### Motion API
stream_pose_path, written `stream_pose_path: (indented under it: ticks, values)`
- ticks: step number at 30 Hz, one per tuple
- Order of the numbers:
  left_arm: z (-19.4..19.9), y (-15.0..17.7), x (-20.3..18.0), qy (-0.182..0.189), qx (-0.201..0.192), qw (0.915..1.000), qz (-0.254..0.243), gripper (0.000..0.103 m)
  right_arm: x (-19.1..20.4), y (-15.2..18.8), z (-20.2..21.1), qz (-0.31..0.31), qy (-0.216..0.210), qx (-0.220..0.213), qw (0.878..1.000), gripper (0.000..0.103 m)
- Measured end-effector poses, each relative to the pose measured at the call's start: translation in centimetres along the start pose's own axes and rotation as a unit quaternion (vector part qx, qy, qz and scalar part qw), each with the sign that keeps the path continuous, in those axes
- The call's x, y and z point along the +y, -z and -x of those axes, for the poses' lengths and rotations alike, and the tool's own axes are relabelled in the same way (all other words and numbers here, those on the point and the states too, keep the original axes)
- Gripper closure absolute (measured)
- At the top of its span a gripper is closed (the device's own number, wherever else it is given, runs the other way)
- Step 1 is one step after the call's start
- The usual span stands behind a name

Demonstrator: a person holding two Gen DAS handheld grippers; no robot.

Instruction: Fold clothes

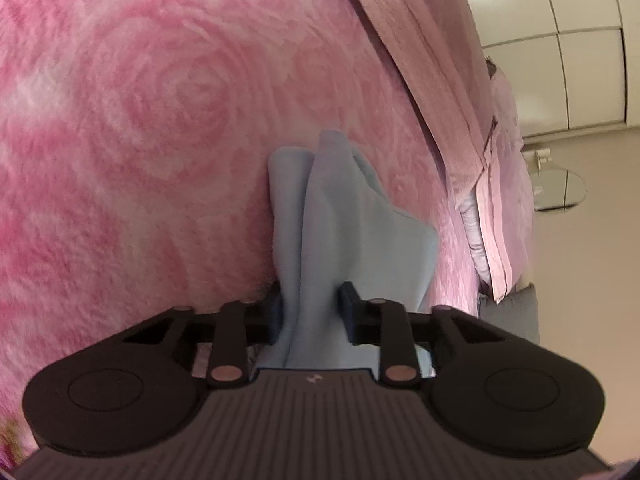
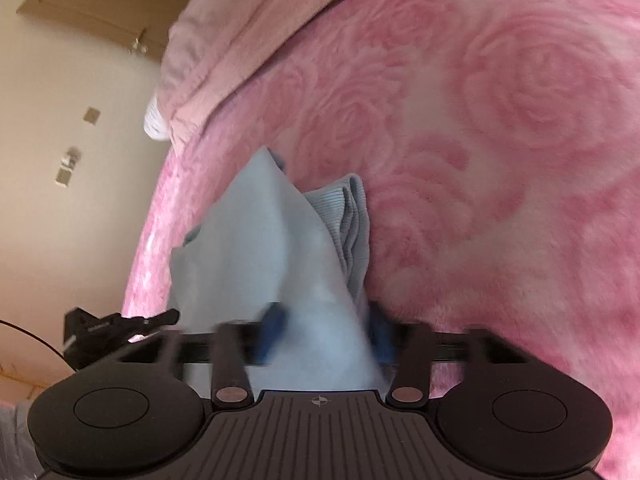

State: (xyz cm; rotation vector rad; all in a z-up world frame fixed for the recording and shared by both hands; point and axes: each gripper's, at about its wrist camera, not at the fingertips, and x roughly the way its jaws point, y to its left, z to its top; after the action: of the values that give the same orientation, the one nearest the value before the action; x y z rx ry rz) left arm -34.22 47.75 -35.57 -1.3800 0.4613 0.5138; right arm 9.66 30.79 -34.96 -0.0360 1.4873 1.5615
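Note:
A light blue garment [image 1: 344, 216] hangs above a pink rose-patterned blanket [image 1: 140, 120]. My left gripper [image 1: 312, 312] is shut on a bunched part of it, and the cloth runs forward from the jaws in loose folds. In the right wrist view the same light blue garment [image 2: 272, 248] is pinched in my right gripper [image 2: 324, 332], with a ribbed hem [image 2: 352, 220] showing to the right of the fold. The right view is blurred near the fingers. The other gripper [image 2: 116, 324] shows at the left edge of the right wrist view.
A lighter pink bedspread [image 1: 432, 60] lies folded along the bed's edge, also in the right wrist view [image 2: 224, 32]. White cabinet doors [image 1: 580, 40] and a glass shelf [image 1: 556, 184] are beyond the bed. A wooden door [image 2: 108, 4] and wall switches [image 2: 68, 168] are on the beige wall.

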Motion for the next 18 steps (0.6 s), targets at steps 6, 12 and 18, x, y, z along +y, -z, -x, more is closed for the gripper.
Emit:
stream_pose_path:
  ticks: [6,12,18]
  values:
    - [1.7,-0.3,-0.7,0.013,0.0,0.9996,-0.026,0.09,1.8,0.8,-0.1,-0.008,0.018,-0.013,1.0,0.088]
    - [7.1,-4.0,0.2,0.021,0.002,0.9991,-0.037,0.09,8.1,3.7,-0.2,-0.038,0.014,-0.046,0.998,0.088]
    - [15.9,-11.3,5.2,0.009,0.016,0.999,-0.04,0.09,17.2,6.4,-6.8,-0.069,0.002,-0.058,0.996,0.088]
